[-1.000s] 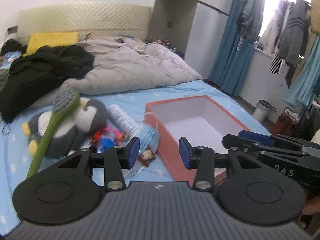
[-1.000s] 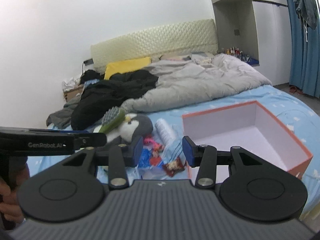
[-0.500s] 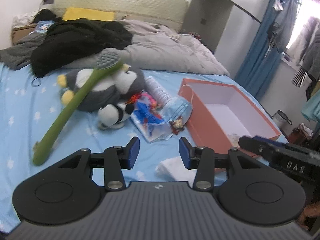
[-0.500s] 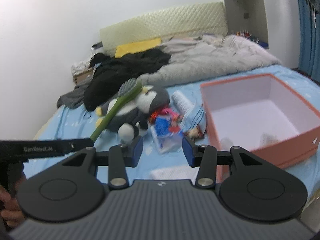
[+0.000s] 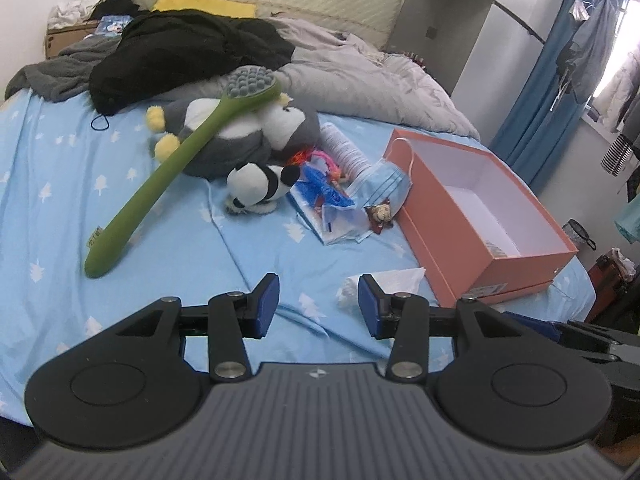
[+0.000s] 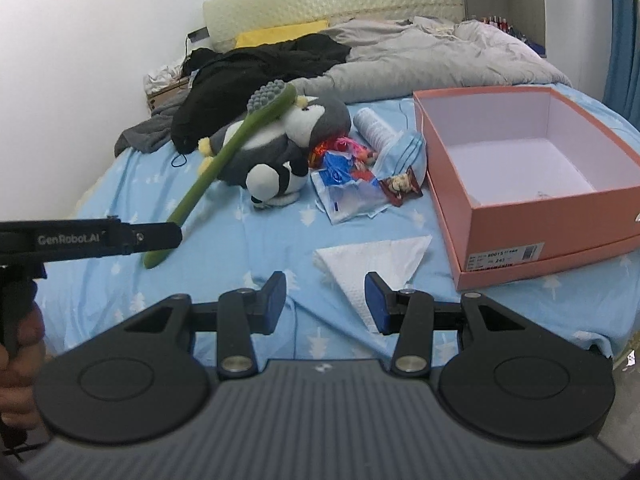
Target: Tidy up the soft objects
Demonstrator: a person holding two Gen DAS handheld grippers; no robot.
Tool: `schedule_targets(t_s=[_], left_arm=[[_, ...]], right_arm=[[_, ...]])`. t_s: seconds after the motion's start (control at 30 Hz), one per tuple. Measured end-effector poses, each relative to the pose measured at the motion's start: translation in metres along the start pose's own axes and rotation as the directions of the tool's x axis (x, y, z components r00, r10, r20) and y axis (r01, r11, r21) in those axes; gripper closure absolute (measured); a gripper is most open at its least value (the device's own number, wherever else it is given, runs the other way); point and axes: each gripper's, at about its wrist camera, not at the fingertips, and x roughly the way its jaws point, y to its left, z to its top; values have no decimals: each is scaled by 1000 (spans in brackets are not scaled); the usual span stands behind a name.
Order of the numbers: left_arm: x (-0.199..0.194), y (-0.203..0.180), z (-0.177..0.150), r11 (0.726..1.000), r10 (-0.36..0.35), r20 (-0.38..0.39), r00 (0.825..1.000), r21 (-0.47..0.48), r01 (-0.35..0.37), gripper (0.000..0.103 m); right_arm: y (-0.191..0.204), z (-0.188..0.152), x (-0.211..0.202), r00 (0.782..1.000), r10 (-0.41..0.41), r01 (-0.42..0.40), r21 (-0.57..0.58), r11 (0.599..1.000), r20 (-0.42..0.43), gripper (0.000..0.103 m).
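A grey penguin plush (image 5: 240,136) (image 6: 304,128) lies on the blue bed sheet with a small panda plush (image 5: 260,188) (image 6: 276,182) in front of it. A blue face mask (image 5: 384,188) (image 6: 404,156) leans beside an open orange box (image 5: 488,216) (image 6: 532,168). A white tissue (image 5: 384,284) (image 6: 376,264) lies near the front edge. My left gripper (image 5: 318,308) is open and empty above the sheet, left of the tissue. My right gripper (image 6: 325,304) is open and empty, just in front of the tissue.
A long green brush (image 5: 176,172) (image 6: 228,152) leans on the penguin. A plastic packet (image 5: 324,204) (image 6: 344,192), a snack wrapper (image 6: 402,186) and a white roll (image 6: 372,124) lie between plush and box. A black garment (image 5: 180,52) and grey duvet (image 5: 360,80) fill the back.
Both grippers have pulled back and tilted down, so more of the sheet, the tissue and the whole pile of objects now show. Both stay open and empty.
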Motion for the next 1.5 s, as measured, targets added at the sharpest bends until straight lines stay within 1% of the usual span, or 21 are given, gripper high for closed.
schedule_targets(t_s=[0.07, 0.1, 0.13, 0.2, 0.3, 0.53, 0.63, 0.8, 1.0, 1.17, 1.3, 1.37, 1.47, 1.5], left_arm=[[10, 4, 1, 1000, 13, -5, 1000, -1, -13, 44], [15, 6, 2, 1000, 18, -7, 1000, -2, -18, 44], [21, 8, 4, 1000, 20, -13, 1000, -5, -20, 43], [34, 14, 7, 1000, 20, -29, 999, -17, -21, 43], [54, 20, 14, 1000, 15, -45, 999, -24, -16, 40], [113, 40, 29, 999, 51, -82, 995, -15, -52, 38], [141, 52, 36, 997, 70, -95, 993, -16, -72, 34], [183, 69, 50, 995, 96, -84, 992, 5, -96, 32], [222, 85, 68, 993, 114, -58, 992, 9, -114, 31], [244, 93, 80, 996, 85, -36, 996, 6, -85, 31], [256, 94, 89, 998, 65, -20, 998, 5, -65, 31], [261, 94, 92, 998, 59, -14, 998, 4, -59, 31], [265, 94, 93, 998, 68, -4, 998, -4, -68, 31], [266, 95, 94, 998, 67, -1, 998, -13, -67, 31]], right_arm=[[-2, -1, 6, 1000, -8, 8, 1, 1000, -6, 52], [-2, -1, 11, 1000, -13, 13, 2, 1000, -15, 42], [-2, -1, 16, 1000, -15, 15, 4, 1000, -22, 35], [-4, -1, 25, 999, -15, 16, 8, 1000, -38, 32], [-3, 0, 41, 998, -18, 18, 1, 1000, -65, 31], [-9, 6, 89, 991, -36, 34, -14, 999, -127, 31], [-11, 8, 112, 990, -46, 43, -22, 999, -137, 31], [-8, 12, 149, 989, -68, 58, -76, 995, -131, 31], [-8, 11, 188, 985, -78, 61, -113, 992, -154, 31], [-15, 7, 206, 983, -91, 75, -105, 992, -160, 32], [-13, 4, 212, 983, -114, 95, -134, 986, -142, 40], [-13, 3, 213, 984, -119, 100, -139, 985, -133, 43], [-15, 4, 214, 984, -124, 108, -131, 985, -126, 55], [-17, 5, 214, 984, -127, 111, -124, 986, -123, 62]])
